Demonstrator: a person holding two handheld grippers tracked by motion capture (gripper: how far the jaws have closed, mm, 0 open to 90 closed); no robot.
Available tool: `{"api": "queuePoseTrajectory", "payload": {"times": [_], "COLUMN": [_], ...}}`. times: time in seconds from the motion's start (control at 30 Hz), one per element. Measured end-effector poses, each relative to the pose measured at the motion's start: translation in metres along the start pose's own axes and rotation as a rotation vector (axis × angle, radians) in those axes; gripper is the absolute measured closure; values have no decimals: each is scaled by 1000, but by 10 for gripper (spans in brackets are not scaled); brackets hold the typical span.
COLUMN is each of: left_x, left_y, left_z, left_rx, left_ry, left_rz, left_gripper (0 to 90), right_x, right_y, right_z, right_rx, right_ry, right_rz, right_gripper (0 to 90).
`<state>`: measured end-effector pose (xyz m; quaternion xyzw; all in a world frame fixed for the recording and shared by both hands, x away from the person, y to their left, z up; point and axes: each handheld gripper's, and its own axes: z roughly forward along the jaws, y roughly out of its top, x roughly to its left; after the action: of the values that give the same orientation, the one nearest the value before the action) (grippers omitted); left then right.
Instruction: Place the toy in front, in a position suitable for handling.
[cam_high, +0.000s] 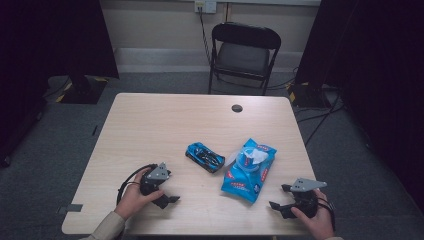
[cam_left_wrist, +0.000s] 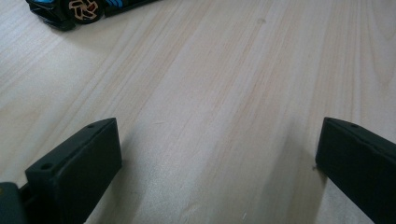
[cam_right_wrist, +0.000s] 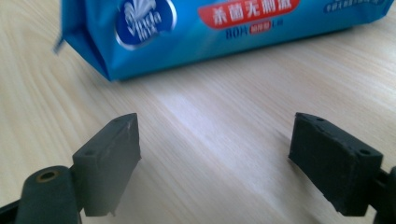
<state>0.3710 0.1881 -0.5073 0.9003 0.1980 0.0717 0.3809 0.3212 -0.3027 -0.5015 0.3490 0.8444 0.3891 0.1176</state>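
Nearest the person, the left claw at about seven o'clock and the right claw at five o'clock both rest low on the surface with jaws spread wide and nothing between them. A good next move seems to be easing the right claw forward so its jaws straddle the narrow end of the blue wet-wipe pack just ahead, gripping the body rather than the crinkly seam. The toy car at centre is cropped to one wheel in the left gripper view, and the pack's print is blurred and cut off.
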Motion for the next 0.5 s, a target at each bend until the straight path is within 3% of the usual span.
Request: {"api": "queuePoseTrajectory", "payload": {"times": [0.1,0.23,0.5], "left_x": [0,0,-4], "left_y": [0,0,3], "left_z": [0,0,2], "left_rx": [2,2,9], "left_ry": [0,0,9], "left_rz": [2,3,-6], "left_gripper": [0,0,0], "right_x": [9,28,47], "right_y": [8,17,35], "right_z": [-5,-6,1], "right_rx": [-31,-19,-79], "right_ry": [19,48,81], "right_rz": [-7,-45,-23], "right_gripper": [158,161,155]}}
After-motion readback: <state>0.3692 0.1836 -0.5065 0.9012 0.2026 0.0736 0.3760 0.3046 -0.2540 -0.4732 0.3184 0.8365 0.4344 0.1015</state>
